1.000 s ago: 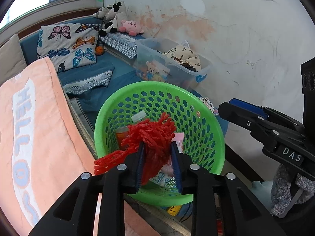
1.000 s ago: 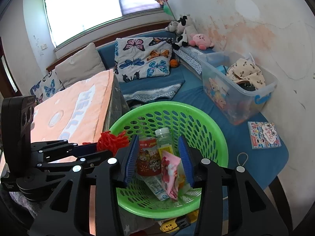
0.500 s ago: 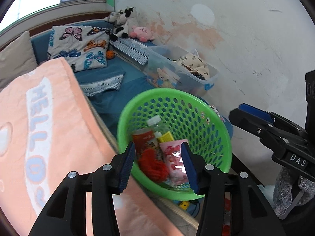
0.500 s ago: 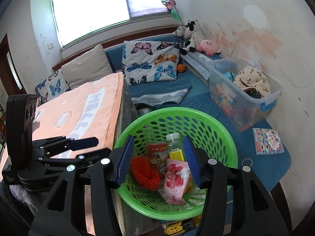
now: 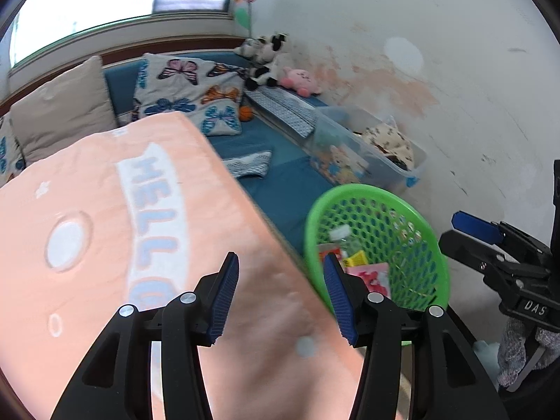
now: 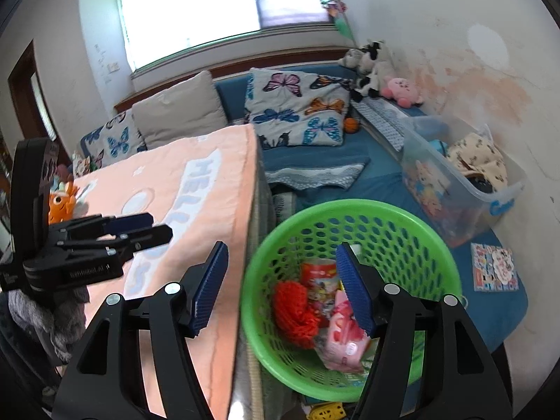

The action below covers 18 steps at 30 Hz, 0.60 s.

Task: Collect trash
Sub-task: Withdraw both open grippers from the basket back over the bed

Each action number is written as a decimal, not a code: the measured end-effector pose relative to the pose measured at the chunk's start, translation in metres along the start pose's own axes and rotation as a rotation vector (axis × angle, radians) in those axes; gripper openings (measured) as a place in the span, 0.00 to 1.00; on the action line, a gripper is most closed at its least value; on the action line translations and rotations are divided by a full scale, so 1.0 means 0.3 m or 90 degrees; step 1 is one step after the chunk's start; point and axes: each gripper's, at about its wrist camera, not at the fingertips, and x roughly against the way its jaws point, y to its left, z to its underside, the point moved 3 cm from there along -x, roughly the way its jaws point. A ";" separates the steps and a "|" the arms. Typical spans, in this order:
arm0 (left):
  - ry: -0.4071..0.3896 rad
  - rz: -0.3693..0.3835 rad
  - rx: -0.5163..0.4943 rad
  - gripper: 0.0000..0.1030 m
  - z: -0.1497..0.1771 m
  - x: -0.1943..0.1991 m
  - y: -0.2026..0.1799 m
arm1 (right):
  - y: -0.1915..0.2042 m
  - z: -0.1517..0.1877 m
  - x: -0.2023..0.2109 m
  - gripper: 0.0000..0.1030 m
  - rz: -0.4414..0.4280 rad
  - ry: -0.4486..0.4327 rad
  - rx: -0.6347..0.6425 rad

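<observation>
Here, across the left of both views, a broad peach blanket (image 5: 105,245) with pale "HELLO" lettering, draped over a raised surface; beyond it a blue couch (image 6: 315,154) with butterfly cushions. Just beside the blanket's edge, lower down, a green perforated basket (image 6: 350,206), already loaded with the collected trash: a red mesh wad (image 6: 297,308), a red printed can (image 6: 320,280), a pink wrapper (image 6: 344,336) and, seen from the left wrist, a clear bottle (image 5: 341,236). Above the blanket, the left gripper (image 5: 280,290), jaws partway apart and opening, nothing between them. Over the basket's near rim, the right gripper (image 6: 283,287), jaws wider and opening too, likewise holding nothing. Farther left on the blanket, a small orange toy (image 6: 61,203), probably no trash. Likely risks from here: a finger catching the basket rim on the way out and tipping it off its perch, spilling the load; a loose blanket fold snagged on a pad; the toy mistaken for litter.
</observation>
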 end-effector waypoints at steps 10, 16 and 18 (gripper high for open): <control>-0.018 -0.060 0.052 0.49 -0.008 0.067 0.219 | 0.161 -0.055 -0.099 0.63 -0.045 0.007 0.037; -0.024 -0.096 0.082 0.50 -0.006 0.086 0.353 | 0.221 -0.067 -0.149 0.64 -0.061 0.016 0.043; -0.022 -0.107 0.091 0.50 -0.005 0.084 0.392 | 0.240 -0.072 -0.159 0.64 -0.067 0.015 0.045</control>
